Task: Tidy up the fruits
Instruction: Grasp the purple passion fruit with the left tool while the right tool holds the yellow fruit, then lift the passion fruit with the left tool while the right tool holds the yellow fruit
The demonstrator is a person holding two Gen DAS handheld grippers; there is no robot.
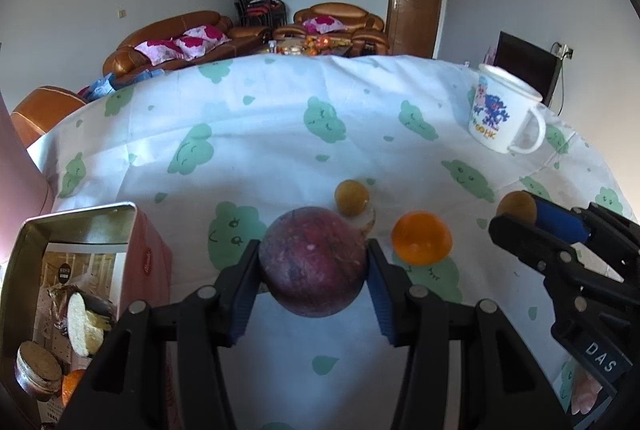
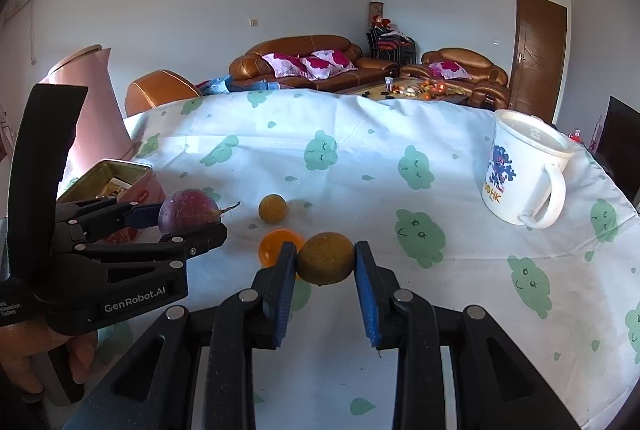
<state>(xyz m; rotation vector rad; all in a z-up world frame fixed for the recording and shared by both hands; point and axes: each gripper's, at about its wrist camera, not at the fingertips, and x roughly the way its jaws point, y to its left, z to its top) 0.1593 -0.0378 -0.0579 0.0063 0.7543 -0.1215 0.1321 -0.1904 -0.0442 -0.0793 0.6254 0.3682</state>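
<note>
Left claw clamped on dark purple round fruit, lifted just above table near left edge, beside open pink metal tin. Right claw closed on brownish-green round fruit, mid-table. Risks: smooth round skins slip from flat pads; claws close together, may collide. Loose orange fruit touching right claw's left finger, small yellow-brown fruit nearby: nudge could roll either across cloud-print tablecloth. White mug well apart.

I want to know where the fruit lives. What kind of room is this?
Probably a home living room. Brown leather sofas with pink flowered cushions sit behind the table, which has a cloud-print tablecloth, and a wooden door is in the far wall.
</note>
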